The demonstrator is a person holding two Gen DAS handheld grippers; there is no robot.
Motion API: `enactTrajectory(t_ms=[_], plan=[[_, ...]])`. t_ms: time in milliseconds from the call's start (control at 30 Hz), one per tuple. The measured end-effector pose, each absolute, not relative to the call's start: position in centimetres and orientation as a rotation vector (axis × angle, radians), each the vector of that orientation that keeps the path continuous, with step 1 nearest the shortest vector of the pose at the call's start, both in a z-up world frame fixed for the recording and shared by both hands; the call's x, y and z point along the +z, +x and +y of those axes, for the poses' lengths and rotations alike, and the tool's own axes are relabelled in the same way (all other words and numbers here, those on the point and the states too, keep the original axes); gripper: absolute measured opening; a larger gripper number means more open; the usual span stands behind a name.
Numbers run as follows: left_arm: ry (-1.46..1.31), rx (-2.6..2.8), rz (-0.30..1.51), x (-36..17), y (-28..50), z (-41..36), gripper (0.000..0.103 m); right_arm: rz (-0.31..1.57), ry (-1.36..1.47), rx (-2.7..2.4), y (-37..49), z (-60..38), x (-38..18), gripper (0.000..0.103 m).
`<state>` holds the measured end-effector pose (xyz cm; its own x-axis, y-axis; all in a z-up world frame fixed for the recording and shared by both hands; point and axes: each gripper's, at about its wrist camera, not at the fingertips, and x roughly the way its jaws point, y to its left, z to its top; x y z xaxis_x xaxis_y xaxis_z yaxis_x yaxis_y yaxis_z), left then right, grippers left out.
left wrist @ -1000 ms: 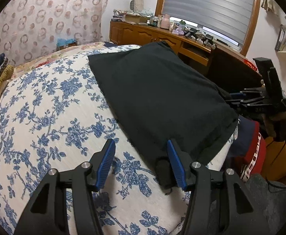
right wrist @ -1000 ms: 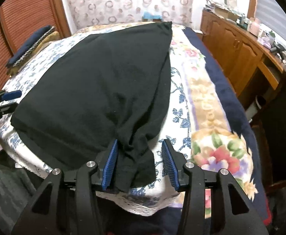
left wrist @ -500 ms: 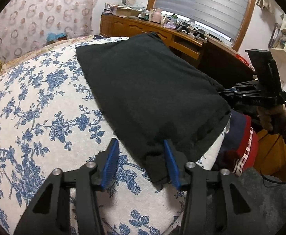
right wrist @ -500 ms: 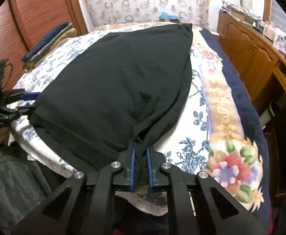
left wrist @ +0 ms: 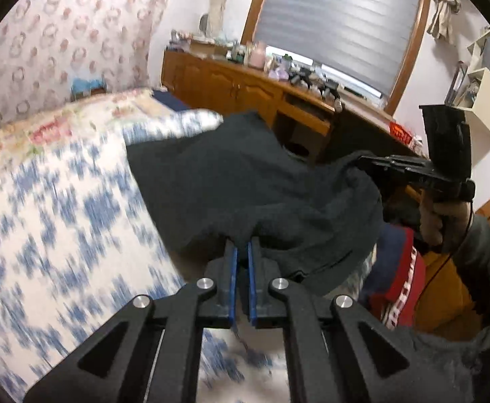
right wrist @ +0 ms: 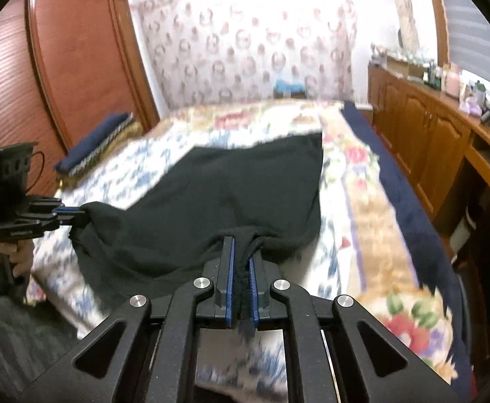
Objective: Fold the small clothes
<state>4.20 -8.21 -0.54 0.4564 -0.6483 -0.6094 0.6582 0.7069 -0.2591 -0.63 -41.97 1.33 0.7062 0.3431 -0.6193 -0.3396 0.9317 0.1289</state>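
Note:
A black garment (left wrist: 245,184) lies over the floral bedspread (left wrist: 60,218), its near edge lifted off the bed between the two grippers. In the left wrist view my left gripper (left wrist: 241,252) has its jaws closing tight on one near corner of the cloth. My right gripper (left wrist: 362,163) pinches the other corner at the right, held by a hand. In the right wrist view my right gripper (right wrist: 241,247) is shut on a bunched fold of the black garment (right wrist: 238,188). There my left gripper (right wrist: 77,215) holds the cloth's left corner. The far edge still rests on the bed.
A wooden sideboard (left wrist: 238,90) with clutter runs under the window at the bed's right. A tall wooden wardrobe (right wrist: 77,67) stands at the left, with a folded navy cushion (right wrist: 94,147) on the bed by it. A red and navy cloth (left wrist: 399,268) hangs near the bed's front edge.
Both grippers went from open around the garment's near corners to shut on them. Both then rose, lifting the near edge off the bed.

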Motion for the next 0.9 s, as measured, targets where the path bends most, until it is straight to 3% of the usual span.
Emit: enactTrajectory(t_ms=[300,900], plan=[[0.028,-0.731,0.671,3.2,12.2,-8.4,0.002,0.579,0.137,0.309,7.9,-44.6,3.5,0.005],[0.039,-0.637,0.788,-1.9,23.5,-10.3,0.003,0.679,0.041,0.31,19.3,-43.5,0.4,0.005]])
